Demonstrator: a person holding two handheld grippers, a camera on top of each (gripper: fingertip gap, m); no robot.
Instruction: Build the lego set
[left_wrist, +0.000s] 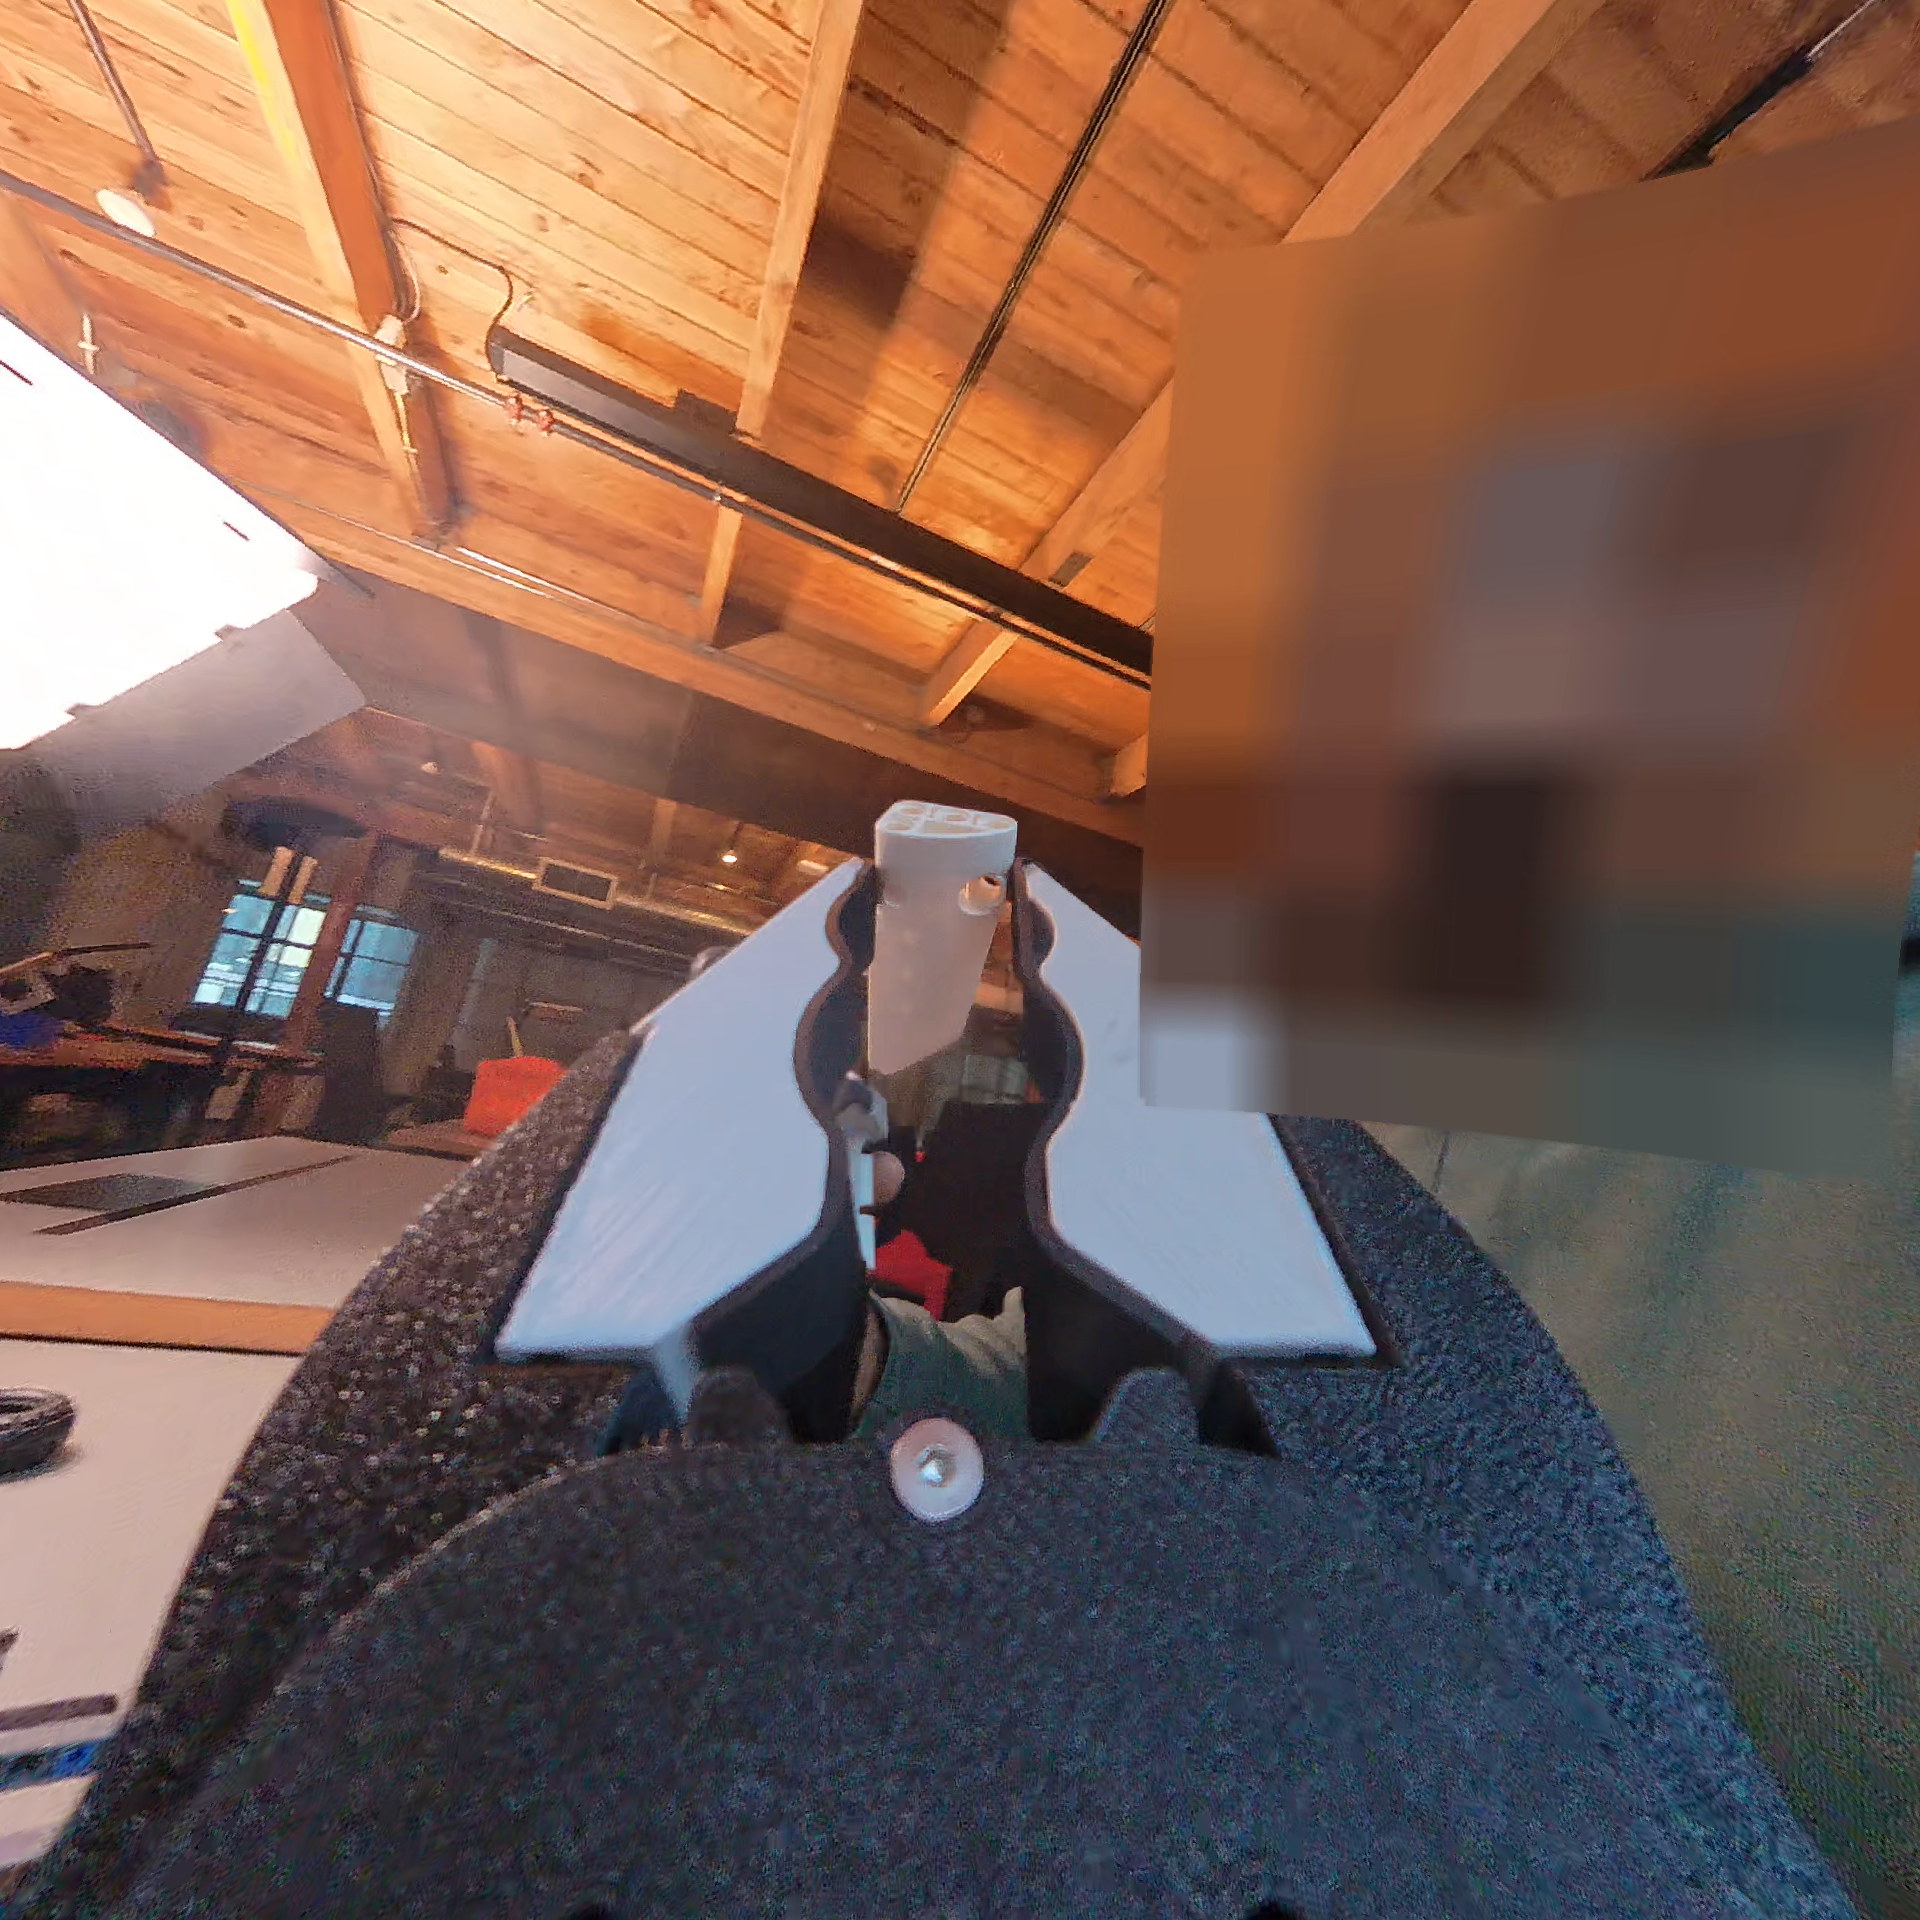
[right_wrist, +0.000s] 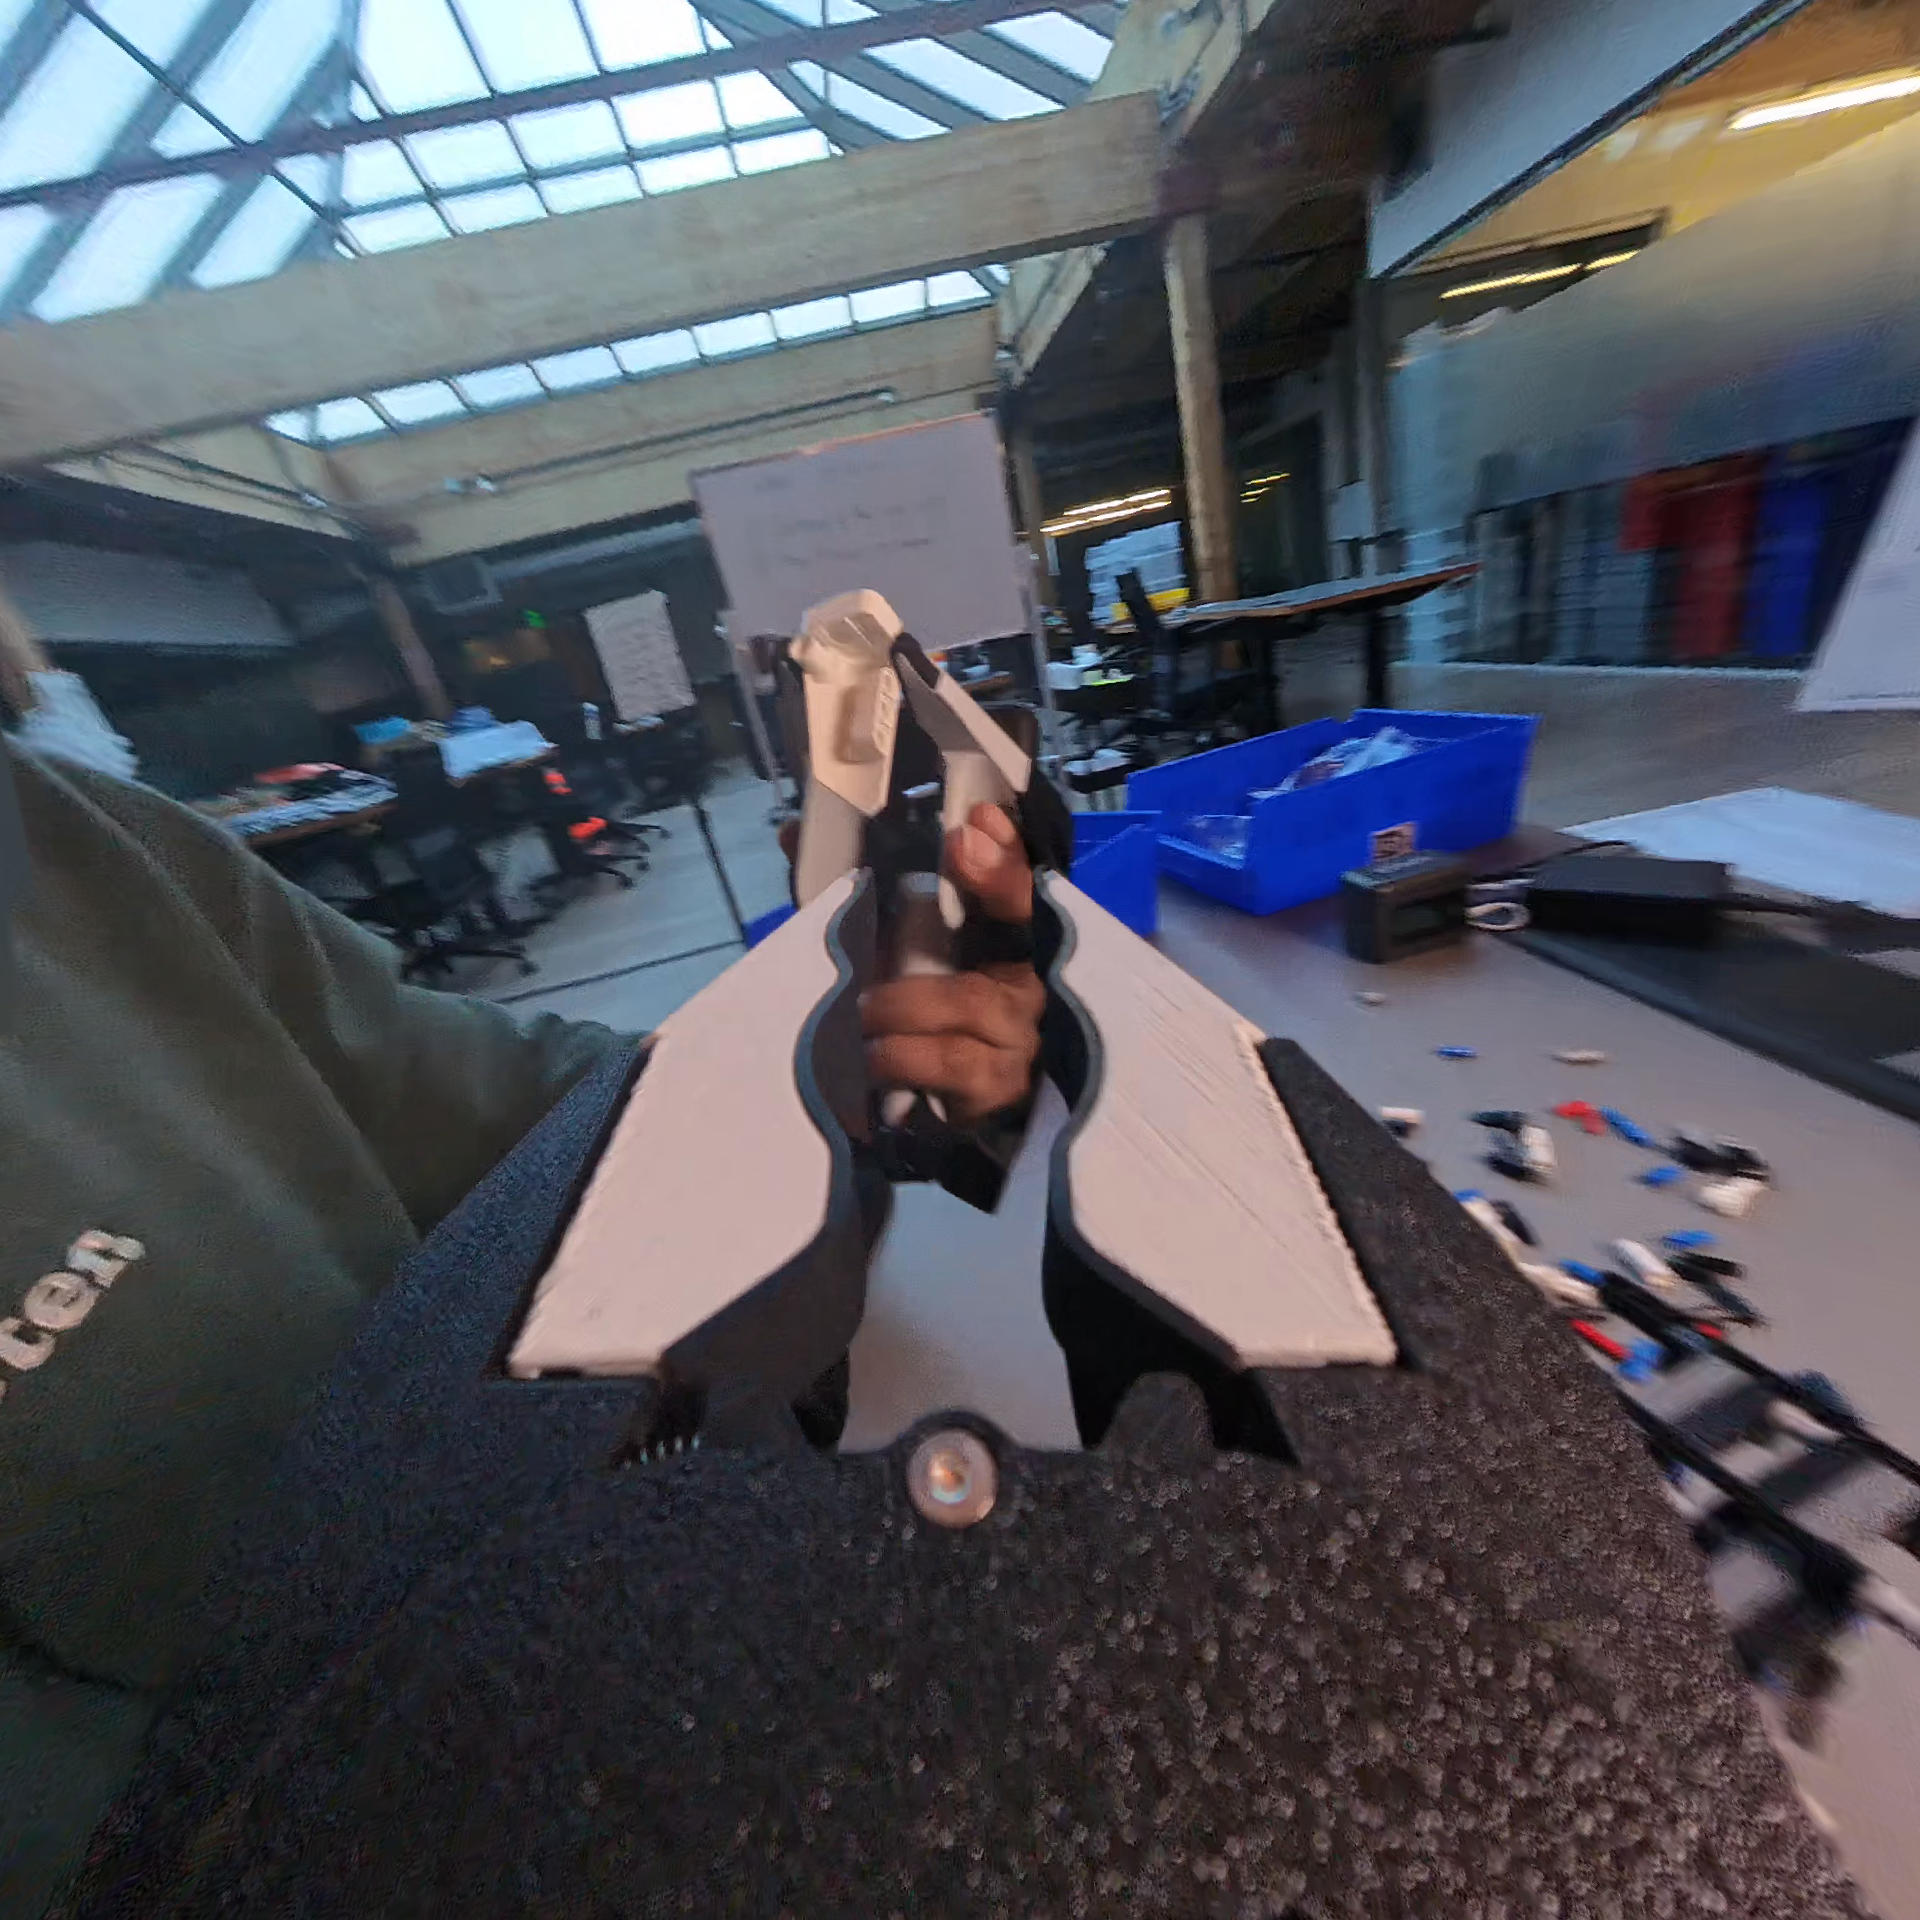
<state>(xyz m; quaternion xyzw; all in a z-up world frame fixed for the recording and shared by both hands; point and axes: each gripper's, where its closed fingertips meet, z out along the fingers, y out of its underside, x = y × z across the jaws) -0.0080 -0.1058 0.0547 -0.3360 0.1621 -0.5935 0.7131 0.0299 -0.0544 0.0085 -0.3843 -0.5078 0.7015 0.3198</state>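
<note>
My left gripper points up toward the wooden ceiling and is shut on a white curved lego panel, which sticks out past its fingertips. In the right wrist view a hand holds this left gripper upright, with the white panel at its top. My right gripper is open and empty, just in front of that hand and below the panel. Several loose lego pieces in black, white, blue and red lie on the grey table to the right.
Blue bins and a small black box stand at the table's far side. A blurred black lego assembly lies at the lower right. A green sleeve fills the left. A black tyre lies on the table. The grippers' ends are close to 8 centimeters from one another.
</note>
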